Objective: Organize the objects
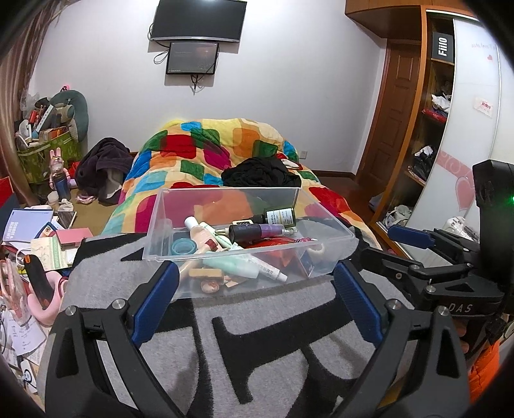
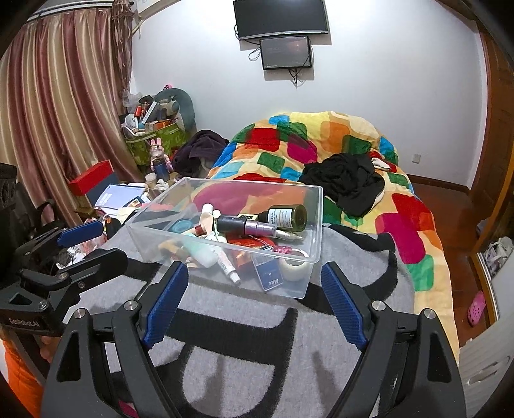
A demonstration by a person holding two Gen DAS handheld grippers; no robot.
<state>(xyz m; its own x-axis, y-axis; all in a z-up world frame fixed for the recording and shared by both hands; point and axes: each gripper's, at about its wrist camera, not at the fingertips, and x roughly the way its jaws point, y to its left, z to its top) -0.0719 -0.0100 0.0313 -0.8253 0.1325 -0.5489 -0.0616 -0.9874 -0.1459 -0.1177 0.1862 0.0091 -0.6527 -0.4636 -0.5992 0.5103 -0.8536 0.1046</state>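
Observation:
A clear plastic bin (image 1: 337, 254) sits on a grey and black blanket (image 1: 273, 337) on the bed, and shows in the right wrist view (image 2: 316, 225). It holds several cosmetics: a dark green bottle (image 2: 286, 217), a purple tube (image 2: 247, 226), a mint tube (image 1: 237, 267), a blue box (image 2: 270, 278), a tape roll (image 2: 294, 267). My left gripper (image 1: 255, 283) is open and empty, just in front of the bin. My right gripper (image 2: 253, 283) is open and empty, also just in front of it. Each gripper shows at the side of the other's view.
A colourful quilt (image 1: 199, 144) with black clothes (image 1: 261, 172) lies beyond the bin. Books and clutter (image 1: 35, 238) crowd the floor at the left. A wardrobe (image 1: 433, 112) stands at the right, curtains (image 2: 57, 96) at the left, two screens (image 1: 196, 19) on the wall.

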